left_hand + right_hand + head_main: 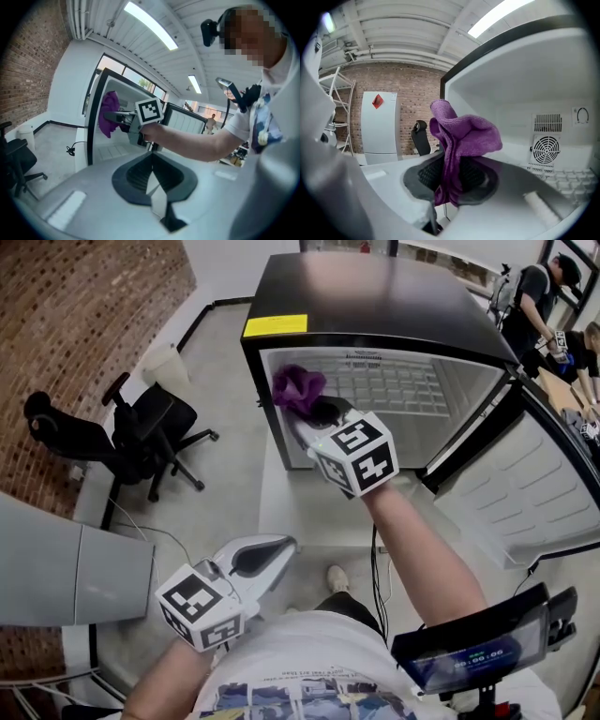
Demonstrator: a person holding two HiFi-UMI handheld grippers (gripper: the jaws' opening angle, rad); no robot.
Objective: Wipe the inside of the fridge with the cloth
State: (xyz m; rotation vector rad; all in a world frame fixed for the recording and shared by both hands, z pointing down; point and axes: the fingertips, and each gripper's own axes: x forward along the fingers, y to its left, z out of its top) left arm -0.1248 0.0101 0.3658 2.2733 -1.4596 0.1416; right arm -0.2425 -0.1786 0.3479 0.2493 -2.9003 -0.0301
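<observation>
The small black fridge [375,298] stands open, its door [525,493] swung out to the right. My right gripper [305,411] is shut on a purple cloth [298,387] and holds it at the left front edge of the fridge's opening. In the right gripper view the cloth [461,136] bunches up out of the gripper [450,180], with the white inner wall [534,84] and a round fan vent [546,150] behind. My left gripper [284,546] hangs low at the left, shut and empty. Its own view shows the gripper [152,166] pointing at the cloth [109,117].
A black office chair [141,437] and a white bin [164,362] stand left of the fridge. A grey cabinet [75,568] is at the near left. People [553,296] work at the back right. A cable [375,549] trails on the floor in front.
</observation>
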